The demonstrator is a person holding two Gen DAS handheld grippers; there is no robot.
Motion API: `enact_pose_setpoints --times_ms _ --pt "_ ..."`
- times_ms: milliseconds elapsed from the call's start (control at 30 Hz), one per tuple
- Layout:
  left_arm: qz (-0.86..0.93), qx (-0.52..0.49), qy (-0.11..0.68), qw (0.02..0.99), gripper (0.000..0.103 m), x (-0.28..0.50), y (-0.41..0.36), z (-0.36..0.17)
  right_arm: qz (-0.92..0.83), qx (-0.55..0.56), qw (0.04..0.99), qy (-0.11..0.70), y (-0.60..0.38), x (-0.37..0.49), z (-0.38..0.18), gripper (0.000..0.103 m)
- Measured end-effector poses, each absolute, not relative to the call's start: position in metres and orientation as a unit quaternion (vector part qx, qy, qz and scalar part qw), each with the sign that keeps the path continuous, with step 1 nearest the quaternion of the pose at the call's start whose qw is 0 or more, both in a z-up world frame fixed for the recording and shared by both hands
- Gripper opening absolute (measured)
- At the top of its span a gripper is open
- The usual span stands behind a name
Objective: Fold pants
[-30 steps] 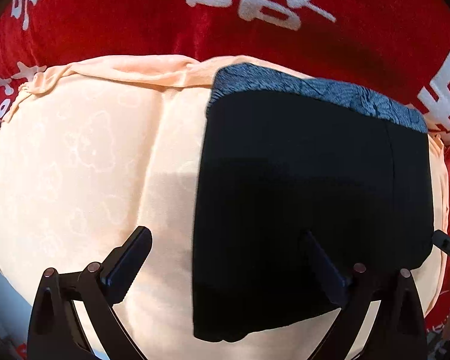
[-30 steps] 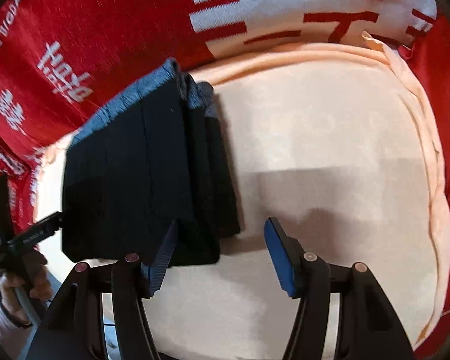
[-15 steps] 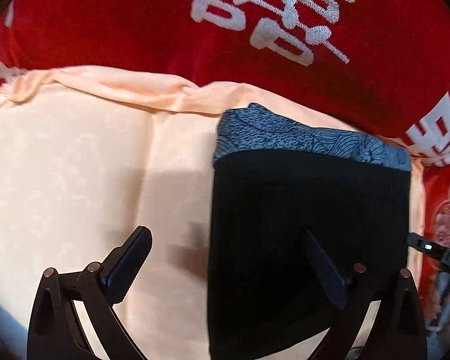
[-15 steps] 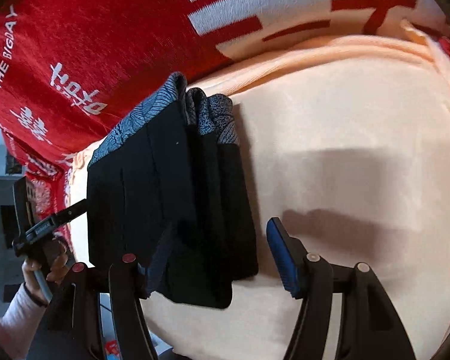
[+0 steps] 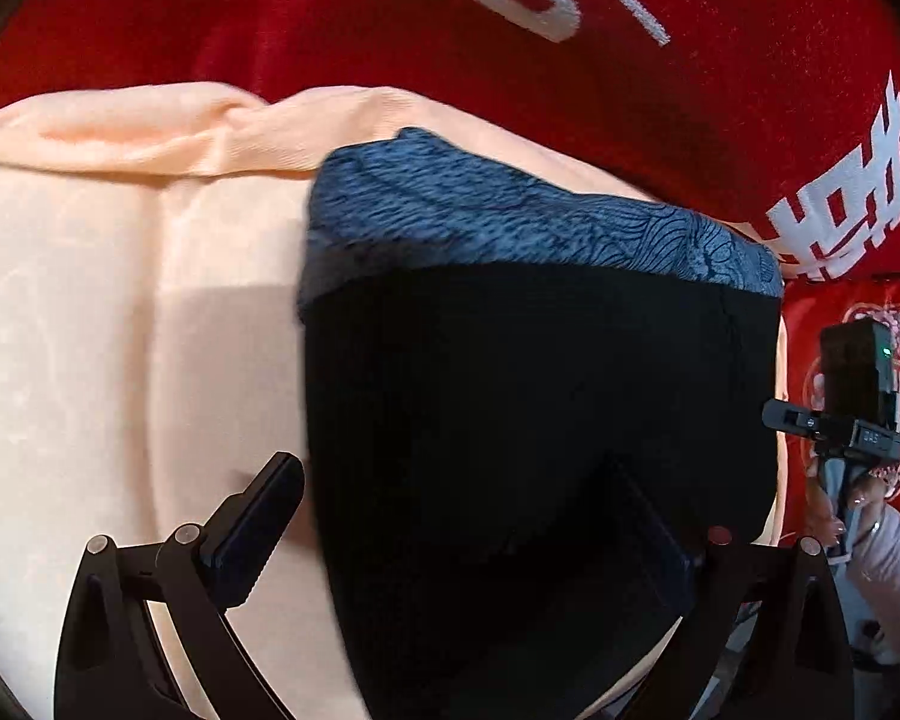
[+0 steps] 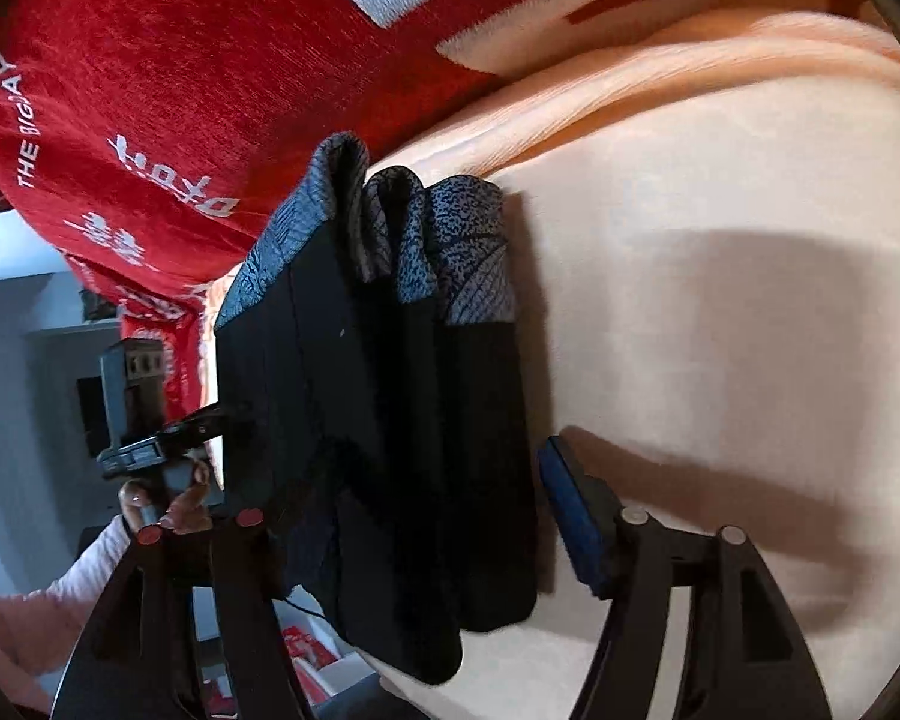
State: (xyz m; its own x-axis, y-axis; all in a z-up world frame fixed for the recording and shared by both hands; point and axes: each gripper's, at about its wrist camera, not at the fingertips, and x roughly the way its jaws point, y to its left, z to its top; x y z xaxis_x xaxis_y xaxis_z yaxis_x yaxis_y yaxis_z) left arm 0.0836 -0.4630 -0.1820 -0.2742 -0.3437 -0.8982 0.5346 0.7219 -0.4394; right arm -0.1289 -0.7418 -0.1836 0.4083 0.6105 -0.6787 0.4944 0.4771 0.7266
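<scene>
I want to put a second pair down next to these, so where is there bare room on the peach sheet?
Bare peach sheet lies open right of the folded black pants, up to the red blanket. In the left wrist view, more free sheet lies left of the pants. It is crowded at the sheet's edge, where both grippers hang over the pants.

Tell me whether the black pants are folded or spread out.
Folded. The black pants lie as a compact stack on the peach sheet, with several patterned waistband layers bunched side by side at one end.
</scene>
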Motion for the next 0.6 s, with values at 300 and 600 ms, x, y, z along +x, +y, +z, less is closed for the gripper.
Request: enact_pose_setpoints --times_ms 300,600 --pt "-0.361 0.044 0.706 0.608 0.100 0.074 -0.476 -0.186 0.052 0.572 0.643 0.507 -0.748 -0.125 -0.205 0.066" --pt "-0.368 0.041 0.676 0.637 0.062 0.066 -0.468 -0.147 0.060 0.586 0.651 0.479 -0.735 -0.131 -0.173 0.041"
